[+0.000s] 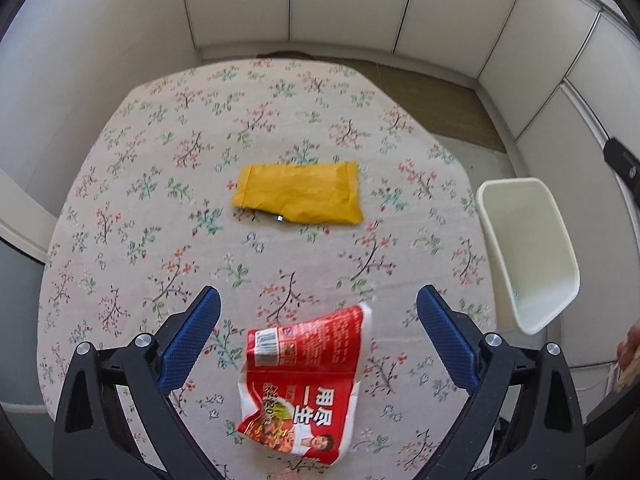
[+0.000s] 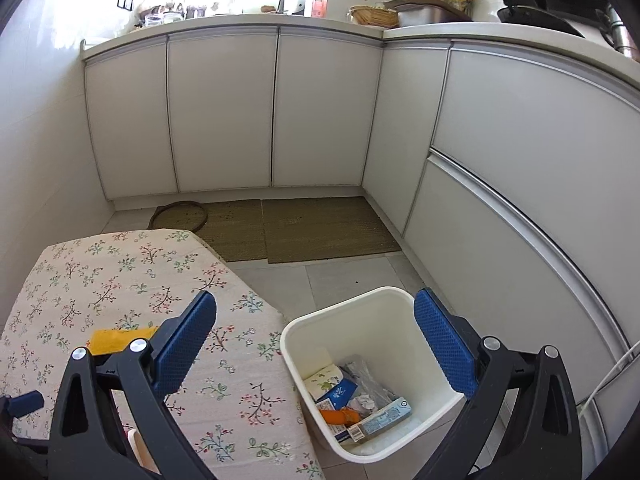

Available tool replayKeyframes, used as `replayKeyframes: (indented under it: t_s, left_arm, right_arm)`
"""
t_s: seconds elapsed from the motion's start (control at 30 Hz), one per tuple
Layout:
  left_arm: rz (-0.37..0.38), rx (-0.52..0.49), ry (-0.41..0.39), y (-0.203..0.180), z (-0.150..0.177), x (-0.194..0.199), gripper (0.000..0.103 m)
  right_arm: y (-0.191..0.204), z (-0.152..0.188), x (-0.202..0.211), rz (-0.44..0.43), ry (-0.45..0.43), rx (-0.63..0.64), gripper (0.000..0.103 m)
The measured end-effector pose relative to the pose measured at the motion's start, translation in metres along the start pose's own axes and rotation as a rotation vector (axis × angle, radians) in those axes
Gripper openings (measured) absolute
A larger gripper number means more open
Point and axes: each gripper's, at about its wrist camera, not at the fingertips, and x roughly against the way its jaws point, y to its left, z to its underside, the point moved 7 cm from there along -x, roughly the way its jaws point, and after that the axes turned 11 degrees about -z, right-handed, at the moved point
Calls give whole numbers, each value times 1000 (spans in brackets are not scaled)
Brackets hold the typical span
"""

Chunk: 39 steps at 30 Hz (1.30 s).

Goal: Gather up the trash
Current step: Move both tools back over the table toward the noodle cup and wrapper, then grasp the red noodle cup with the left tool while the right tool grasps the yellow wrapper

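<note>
Red packet (image 1: 304, 384) and yellow pouch (image 1: 298, 193) uncollected beside part-filled bin (image 2: 404, 308); left gripper (image 1: 318, 328), right gripper (image 2: 316, 334) spread, empty.

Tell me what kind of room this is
Most likely a home kitchen. White base cabinets run under a countertop crowded with jars and bottles, a black pan sits at the corner, and a small table with a floral cloth stands beside a white trash bin.

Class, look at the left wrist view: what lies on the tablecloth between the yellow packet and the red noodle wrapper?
Nothing: in the left wrist view only bare floral tablecloth separates the flat yellow packet from the crumpled red noodle wrapper.
</note>
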Motion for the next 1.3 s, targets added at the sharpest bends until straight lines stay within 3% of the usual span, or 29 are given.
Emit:
replayKeyframes:
  t_s: [0.1,0.33,0.5,0.67,0.7,0.8,1.03,1.3]
  left_arm:
    - [-3,-3,68,8,16,-17,95]
    - [0,-81,133,-11,39,-38,96]
    - [-36,-140,151,-20,51,-54,96]
    - [-18,-132,200,-18,62,-68,95]
    - [-11,-129,198,-17,63,-68,90]
    - [-2,-128,165,-13,61,-61,89]
    - [2,45,119,47,36,-39,89]
    - [51,310,51,143,0,-8,89]
  right_arm:
    - [13,0,-6,-15,10,16,96]
    - [24,4,-13,-29,27,23,96]
    - [21,5,-20,-33,53,14,96]
    - [28,8,-28,-41,82,28,96]
    - [30,9,-30,-44,90,34,96]
    - [41,15,-40,-70,133,63,96]
    - [91,39,-81,-159,257,255,96]
    - [189,89,-127,-426,374,695,96]
